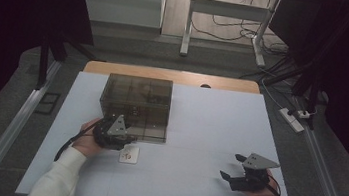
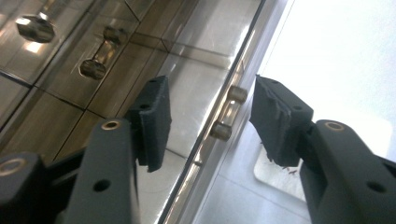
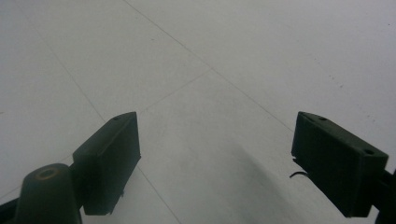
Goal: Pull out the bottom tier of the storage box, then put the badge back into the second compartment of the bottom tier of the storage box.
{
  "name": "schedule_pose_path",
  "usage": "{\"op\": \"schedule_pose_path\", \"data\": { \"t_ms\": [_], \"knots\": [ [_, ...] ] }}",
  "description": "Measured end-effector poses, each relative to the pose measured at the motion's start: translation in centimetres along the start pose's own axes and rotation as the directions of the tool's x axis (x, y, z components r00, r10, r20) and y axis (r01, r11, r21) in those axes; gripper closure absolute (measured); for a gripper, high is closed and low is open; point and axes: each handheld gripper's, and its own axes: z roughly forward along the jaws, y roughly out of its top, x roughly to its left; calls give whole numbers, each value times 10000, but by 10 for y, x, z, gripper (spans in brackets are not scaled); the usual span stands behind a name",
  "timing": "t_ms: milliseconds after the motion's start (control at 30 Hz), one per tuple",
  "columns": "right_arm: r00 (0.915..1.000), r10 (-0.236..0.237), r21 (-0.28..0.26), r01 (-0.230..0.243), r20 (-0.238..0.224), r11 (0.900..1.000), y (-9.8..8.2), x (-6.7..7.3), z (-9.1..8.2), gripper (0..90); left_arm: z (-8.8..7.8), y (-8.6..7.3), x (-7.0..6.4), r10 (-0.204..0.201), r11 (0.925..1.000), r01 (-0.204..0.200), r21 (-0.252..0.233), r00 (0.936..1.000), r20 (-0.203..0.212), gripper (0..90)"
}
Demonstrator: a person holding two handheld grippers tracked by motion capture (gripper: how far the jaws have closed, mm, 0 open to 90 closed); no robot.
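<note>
Handle between left gripper pads, ungripped.

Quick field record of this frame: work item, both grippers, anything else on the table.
work item: smoky translucent plastic drawer box on the white table
handle: small metal bar handle on the box front, between the left jaws, not touched
left gripper: at the box's front lower corner, jaws apart, pads clear of the handle
right gripper: resting over bare table at the right, jaws wide, nothing between them
other: small white card lying flat beside the left gripper
</note>
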Motion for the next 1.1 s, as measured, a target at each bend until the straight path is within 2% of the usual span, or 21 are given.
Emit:
{"op": "schedule_pose_path", "data": {
  "t_ms": [267, 400, 467, 533, 733, 967, 1100],
  "knots": [
    [10000, 44, -88, -44, -7, 10000, 1, -1, 1, 150, -7, 0, 4, -408, 9984, 420, -377, 9987, 317, 401],
    [10000, 88, -149, -88, -14, 9999, 1, -1, 0, 150, -17, -2, 9, -905, 9919, 978, -809, 9919, 896, 386],
    [10000, 93, -160, -93, -30, 9998, 1, -1, 0, 150, -22, -3, 9, -996, 9902, 1093, -873, 9892, 1079, 371],
    [10000, 51, -123, -51, -15, 9999, 1, -1, 1, 150, -25, -3, 7, -943, 9915, 1038, -789, 9887, 1162, 366],
    [9999, -36, -127, 35, -107, 9999, 4, 0, 3, 150, -32, 0, -3, -463, 9977, 507, -448, 9945, 944, 357],
    [10000, -35, -152, 34, -80, 9999, 5, 0, 2, 150, -35, 7, -11, 29, 9989, 33, -464, 9911, 1327, 344],
    [10000, 16, -269, -18, -99, 9996, 5, 0, 1, 150, -33, 8, -15, 235, 9995, -200, -243, 9881, 1523, 335]
  ]
}}
